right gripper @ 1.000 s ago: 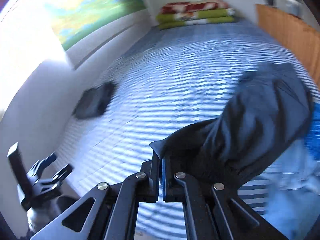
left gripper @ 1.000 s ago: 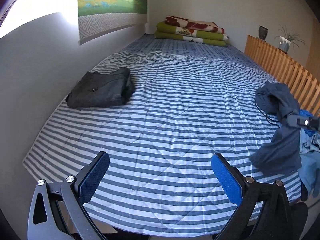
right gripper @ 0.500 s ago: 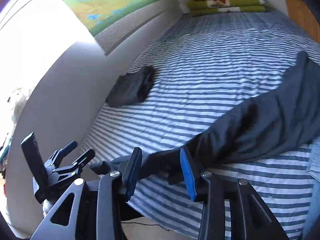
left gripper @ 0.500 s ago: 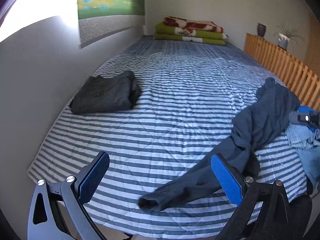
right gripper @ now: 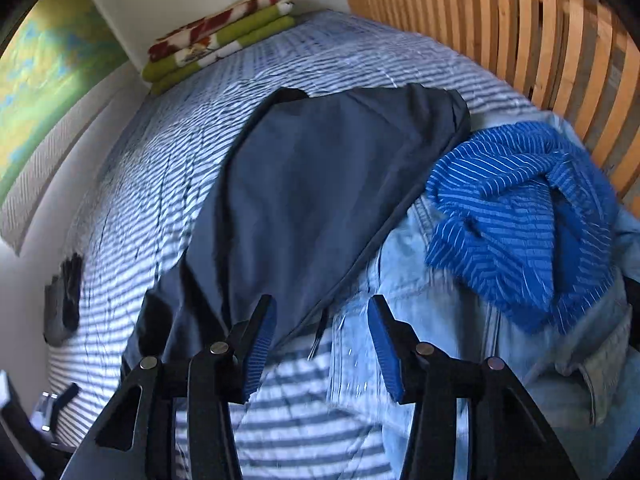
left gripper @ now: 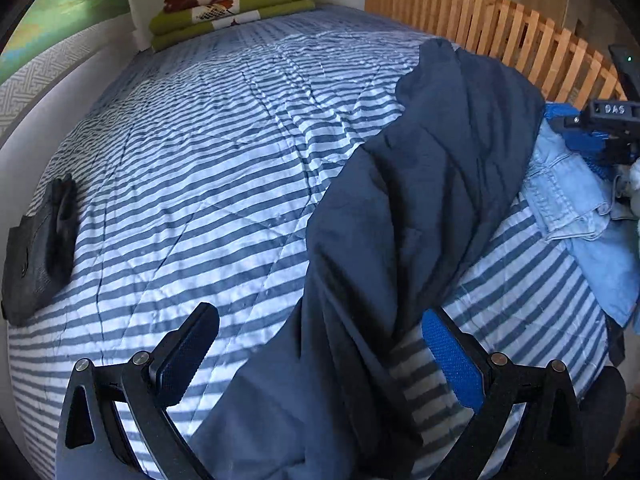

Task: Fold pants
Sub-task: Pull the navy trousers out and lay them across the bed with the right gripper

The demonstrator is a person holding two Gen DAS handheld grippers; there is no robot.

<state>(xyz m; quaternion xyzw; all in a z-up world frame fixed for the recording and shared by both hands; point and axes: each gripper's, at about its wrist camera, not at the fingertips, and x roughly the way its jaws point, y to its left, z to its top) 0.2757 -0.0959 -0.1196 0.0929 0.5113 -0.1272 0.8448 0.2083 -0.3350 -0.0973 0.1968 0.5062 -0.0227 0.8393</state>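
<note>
The left tool (left gripper: 320,354) is standing wide apart, empty, over one pair of navy pants (left gripper: 404,216) lying on the bed (left gripper: 192,152). The right tool (right gripper: 322,344) is opening, gripping nothing, pants just ahead; one folded dark garment (left gripper: 38,252) is lying far left.

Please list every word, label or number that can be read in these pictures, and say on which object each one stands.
"DAS": raised letters on the black body of the right hand-held gripper, seen at the right edge of the left wrist view.
No other text can be read: none shows on the navy pants, the light jeans or the folded blankets.
</note>
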